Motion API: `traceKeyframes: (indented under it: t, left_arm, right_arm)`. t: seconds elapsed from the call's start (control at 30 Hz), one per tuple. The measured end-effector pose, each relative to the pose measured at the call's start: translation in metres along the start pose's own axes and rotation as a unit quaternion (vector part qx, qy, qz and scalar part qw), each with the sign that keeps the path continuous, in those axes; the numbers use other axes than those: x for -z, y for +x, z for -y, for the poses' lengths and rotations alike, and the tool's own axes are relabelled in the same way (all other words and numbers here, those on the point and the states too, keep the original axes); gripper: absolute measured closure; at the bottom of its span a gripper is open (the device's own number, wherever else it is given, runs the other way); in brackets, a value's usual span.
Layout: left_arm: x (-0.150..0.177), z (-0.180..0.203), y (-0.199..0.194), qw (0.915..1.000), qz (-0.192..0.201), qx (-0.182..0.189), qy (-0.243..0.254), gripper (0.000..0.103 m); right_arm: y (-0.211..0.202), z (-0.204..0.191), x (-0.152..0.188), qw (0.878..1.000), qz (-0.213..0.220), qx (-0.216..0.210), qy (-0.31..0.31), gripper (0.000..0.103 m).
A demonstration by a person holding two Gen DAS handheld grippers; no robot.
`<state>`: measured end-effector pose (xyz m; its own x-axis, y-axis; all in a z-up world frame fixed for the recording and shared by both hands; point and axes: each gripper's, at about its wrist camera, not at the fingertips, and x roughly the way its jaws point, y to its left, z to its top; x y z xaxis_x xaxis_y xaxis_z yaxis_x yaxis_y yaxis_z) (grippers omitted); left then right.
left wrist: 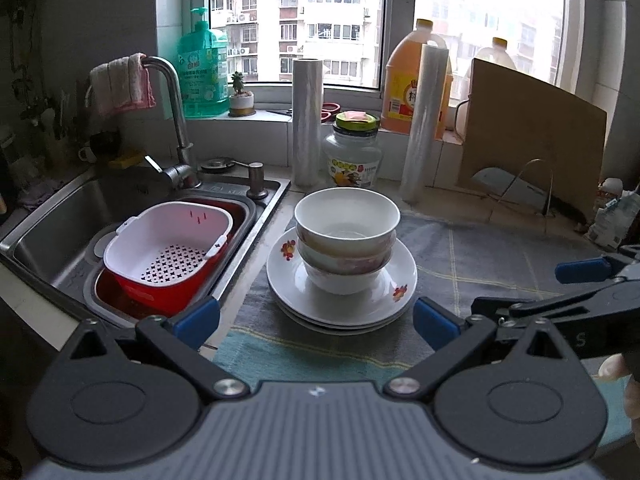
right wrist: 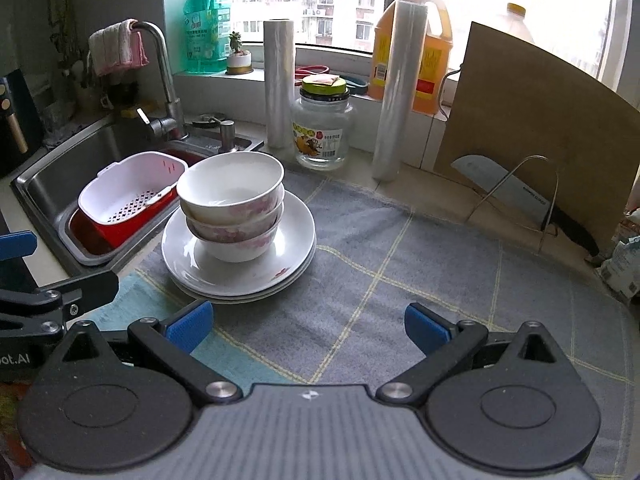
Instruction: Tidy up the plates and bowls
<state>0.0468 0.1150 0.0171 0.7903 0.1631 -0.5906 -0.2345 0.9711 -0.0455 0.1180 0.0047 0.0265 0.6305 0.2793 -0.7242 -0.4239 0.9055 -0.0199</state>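
Three bowls [left wrist: 347, 236] sit nested one inside another on a stack of white plates [left wrist: 341, 280] with small flower prints, and the whole pile rests on the grey checked cloth [right wrist: 420, 256] near the left edge of the bench [right wrist: 404, 184], just beside the sink [left wrist: 60, 224]. In the sink a white strainer basket [left wrist: 168, 246] sits inside a red basin [left wrist: 160, 288]. The left claw [left wrist: 316, 318] hovers low in front of the pile, its blue pads spread wide and holding nothing. The right claw [right wrist: 308, 326] is also wide and empty, over bare cloth to the right of the plates. Toward the back edge of the bench stand a glass jar [right wrist: 322, 124] and two rolls of plastic film [right wrist: 279, 84], with a cleaver [right wrist: 516, 196] in a wire rack before a cutting board [right wrist: 532, 128] at the right.
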Motion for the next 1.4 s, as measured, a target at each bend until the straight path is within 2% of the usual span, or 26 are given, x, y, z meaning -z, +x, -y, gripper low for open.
traceKeyframes:
  t: [0.5,1.4]
  left_arm:
    - [-0.0032,-0.001,-0.0025,0.9999,-0.006,-0.012,0.007,0.001]
    - [-0.0068,-0.0029,0.0016,0.9998,-0.013,-0.01,0.011,0.001]
  right_arm:
    - [-0.0026,-0.001,-0.0023,1.0,0.005,-0.002,0.006,0.0]
    - [0.0005,-0.0035,-0.0087,1.0,0.006,-0.001,0.007,0.0]
